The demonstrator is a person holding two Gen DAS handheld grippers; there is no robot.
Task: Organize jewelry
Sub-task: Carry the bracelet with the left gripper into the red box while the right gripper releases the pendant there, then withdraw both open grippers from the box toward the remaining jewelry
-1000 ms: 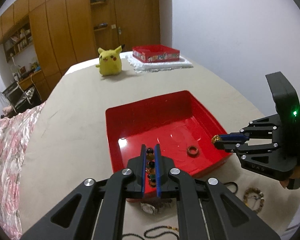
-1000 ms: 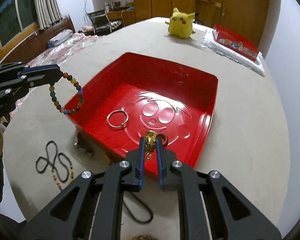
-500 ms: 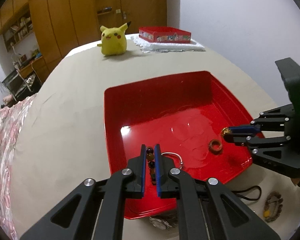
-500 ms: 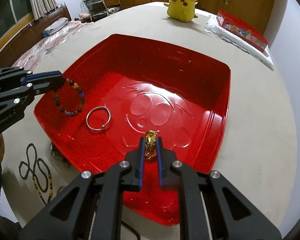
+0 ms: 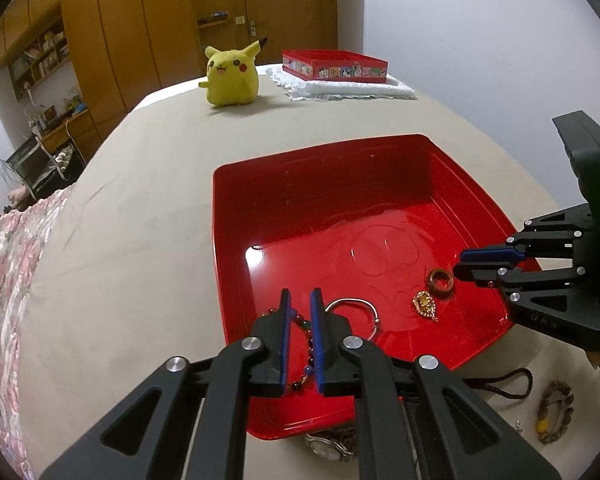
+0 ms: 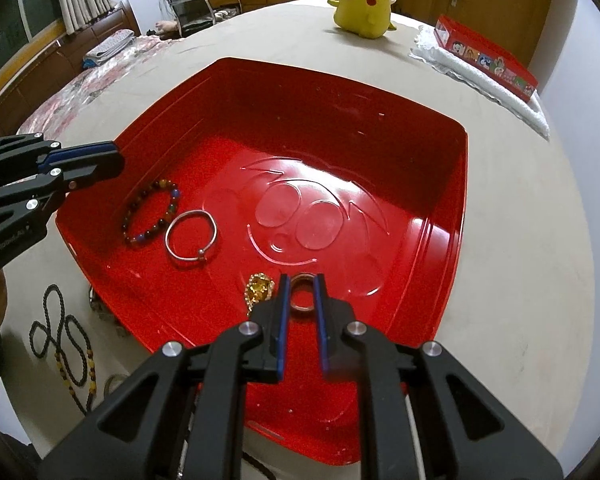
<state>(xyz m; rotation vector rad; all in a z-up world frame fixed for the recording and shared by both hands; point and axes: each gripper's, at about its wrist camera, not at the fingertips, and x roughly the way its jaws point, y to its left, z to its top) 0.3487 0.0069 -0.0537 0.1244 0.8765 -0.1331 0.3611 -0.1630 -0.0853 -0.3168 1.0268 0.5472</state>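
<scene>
Jewelry is gathering in the red tray (image 6: 432, 216), which sits on a beige bed (image 6: 520, 280): a bead bracelet (image 6: 150, 214) and a silver bangle (image 6: 191, 240) lie side by side, just touching or nearly so, on the tray's left floor, and a gold pendant (image 6: 259, 287) rests just beside a brown ring (image 6: 303, 295) near the front rim. The left gripper (image 5: 300, 334) hangs over the tray's near-left part with its fingers a narrow gap apart and nothing between them; the bracelet shows through the gap but lies flat on the tray floor, free of the pads. The right gripper (image 6: 301, 322) hovers low over the front rim, fingers likewise slightly parted and empty — the ring is framed between them only because it lies on the floor beneath. Both pieces look released, so this reads as the end of a drop-off. Each hand works its own side of the tray, which keeps the tools well apart. More remains outside: a black bead necklace (image 6: 66, 344) on the bed to the left, a watch (image 5: 330, 444) tucked under the tray's near edge, a dark cord (image 5: 504, 380) and a brown bracelet (image 5: 556, 412) to the right — likely the next pickups.
</scene>
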